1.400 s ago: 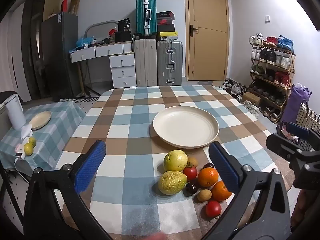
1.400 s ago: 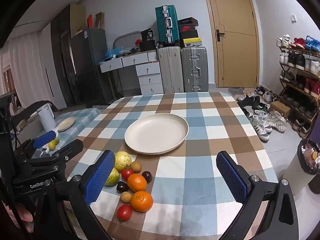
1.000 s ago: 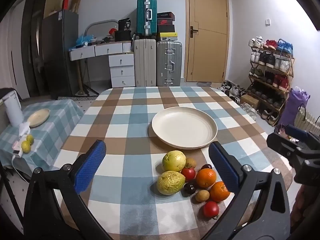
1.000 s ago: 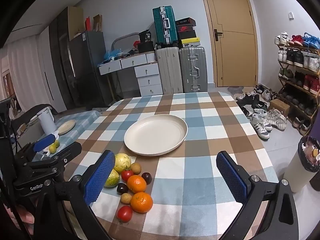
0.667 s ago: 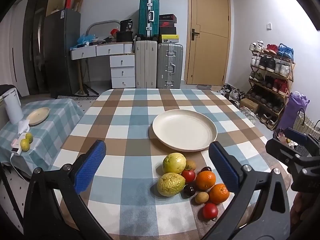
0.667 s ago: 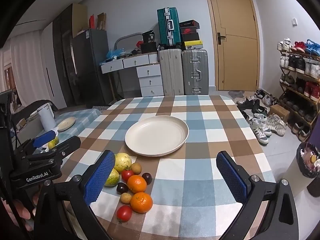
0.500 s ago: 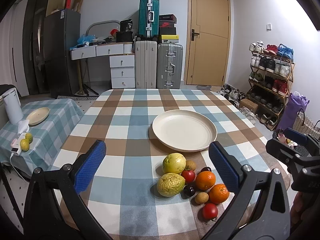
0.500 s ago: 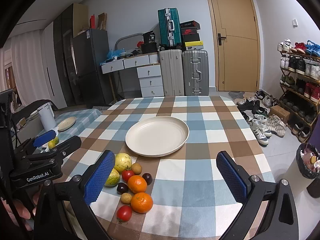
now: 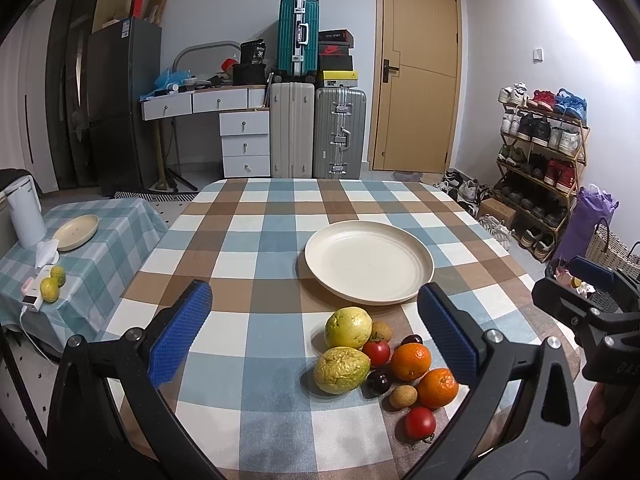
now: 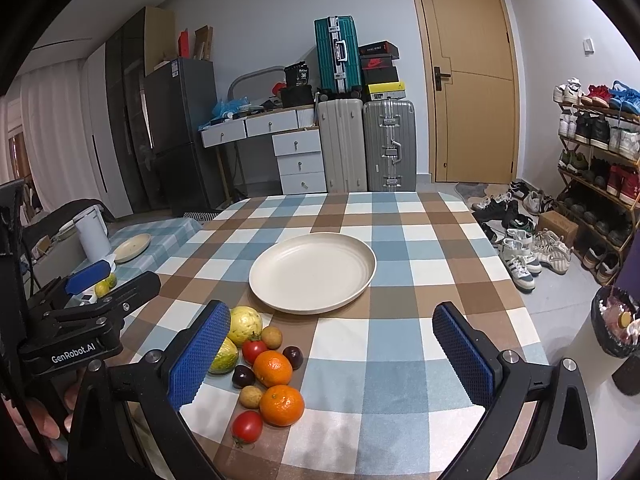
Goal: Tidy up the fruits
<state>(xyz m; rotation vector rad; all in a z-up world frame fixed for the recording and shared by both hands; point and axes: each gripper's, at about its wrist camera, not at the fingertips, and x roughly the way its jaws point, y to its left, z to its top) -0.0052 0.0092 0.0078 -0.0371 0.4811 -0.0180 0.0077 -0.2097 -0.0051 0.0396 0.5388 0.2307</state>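
The left hand-held gripper (image 9: 316, 332) hangs over the near edge of the desk (image 9: 256, 236) with its blue pads spread wide and nothing between them. The right hand-held gripper (image 10: 340, 356) is likewise spread wide and empty, held over the near right part of the desk. Neither touches any fruit.

The fruits sit in a tight cluster near the near edge: two yellow-green guavas (image 9: 347, 327), two oranges (image 9: 411, 362), two tomatoes (image 9: 420, 422), two dark plums (image 9: 377, 383) and two small brown fruits (image 9: 403, 396). Just beyond the cluster, toward the middle of the desk, lies the empty cream plate (image 9: 416, 252).

The step in hand looks like the first pick. It would go best to start at the outside of the pile, such as the near tomato or the near orange, where the pads can drop on either side without knocking a neighbour. Round fruit rolls easily, so close across the widest part, gently on the soft tomatoes, lift straight up, and set it down well inside the plate rim.

Readable writing: "GenRobot.AI" on the left hand-held gripper's body as seen from the right wrist, and "36" on a black box (image 10: 298, 74) on the far drawers.
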